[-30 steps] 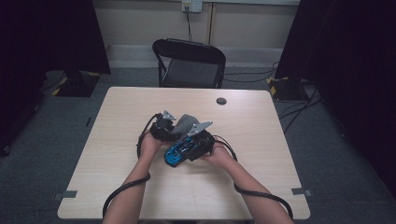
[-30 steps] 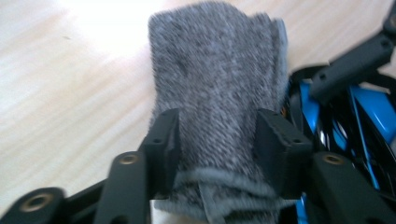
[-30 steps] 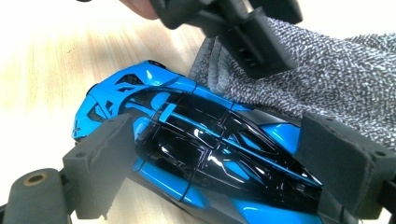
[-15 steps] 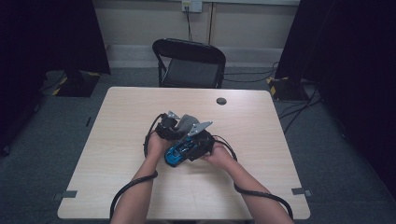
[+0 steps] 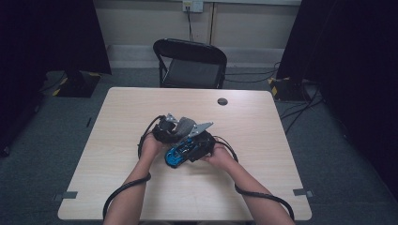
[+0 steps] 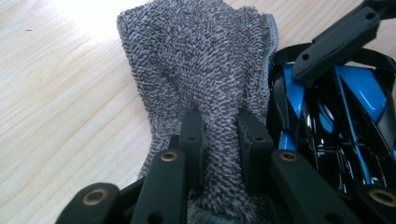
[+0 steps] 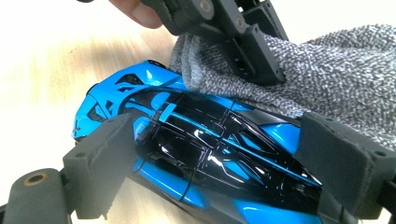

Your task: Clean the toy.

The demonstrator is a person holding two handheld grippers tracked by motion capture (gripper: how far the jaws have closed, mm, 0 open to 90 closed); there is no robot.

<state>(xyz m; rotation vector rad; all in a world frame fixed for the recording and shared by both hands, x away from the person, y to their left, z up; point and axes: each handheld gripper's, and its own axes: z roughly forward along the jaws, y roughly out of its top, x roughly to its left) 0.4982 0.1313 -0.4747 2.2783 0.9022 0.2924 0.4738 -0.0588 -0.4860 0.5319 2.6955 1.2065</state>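
Item 1, toy car (image 7: 196, 154): blue/black, lying on the table (image 5: 263, 126) near centre, just in front of your hands. In the high view its long axis is running diagonally, blue nose toward your near-left, tail toward the far-right.

Item 2, right gripper (image 7: 219, 154): you're straddling the car body w/ it, one pad on each flank. Jaws look clamped on the car; the contact is hard to see clearly at the right-hand pad.

Item 3, grey cloth (image 6: 205, 70): terry weave, bunched, lying beside the car on its far-left flank and touching the edge of the roof.

Item 4, left gripper (image 6: 219, 140): you're pinching a fold of the cloth w/ it. Jaws clamped on the cloth, fabric bulging out between and beyond the pads.

Key relation: from the left jaws the car is sitting immediately to one side, the right side in the left gripper view, and the cloth is hanging ahead of the pads. The left hand is the one carrying the cloth, so likely any wipe is going sideways across the car's short axis, or along the diagonal from tail to nose, while the right is bracing.

Change vs. earlier frames: the left jaws have just been closing, and they're now gripping the cloth. The left hand has shifted in slightly toward the car. The right hand and car are sitting where they were.
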